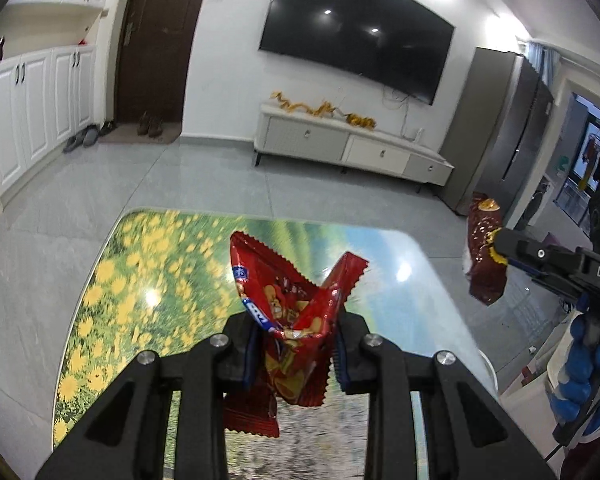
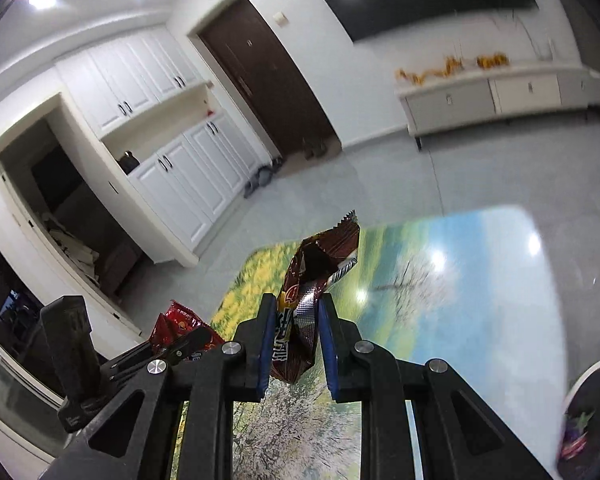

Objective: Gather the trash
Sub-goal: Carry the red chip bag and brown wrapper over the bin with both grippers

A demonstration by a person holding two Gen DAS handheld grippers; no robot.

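Below both grippers lies the table [image 1: 148,256], its glossy top printed with yellow flowers, a blossoming tree and blue sky; in the right wrist view it [image 2: 480,280] fills the lower middle of the frame. Beyond it are the grey tiled floor [image 1: 100,184], a white media cabinet [image 1: 352,144] under a wall-mounted television [image 1: 356,28], a dark brown door [image 1: 160,36] and white cupboards [image 1: 28,92].

The left gripper [image 1: 296,344] is clamped on a red snack wrapper [image 1: 292,304]. The wrapper is crumpled between the two blue-lined pads; its zigzag-cut top flares up and forward above the fingertips, and its lower end hangs under them, held clear of the tabletop. In the right wrist view this wrapper [image 2: 180,324] shows at lower left, beside the left gripper's black body.

The right gripper [image 2: 296,332] is closed on a dark brown wrapper [image 2: 316,276]. The jaws stand a narrow gap apart, with the foil pinched between the blue pads; the torn open mouth points up and away from the fingers, and the bottom corner dangles just under them. From the left wrist view the same brown wrapper [image 1: 485,256] hangs off the tip of the right gripper [image 1: 496,246], past the table's right edge.
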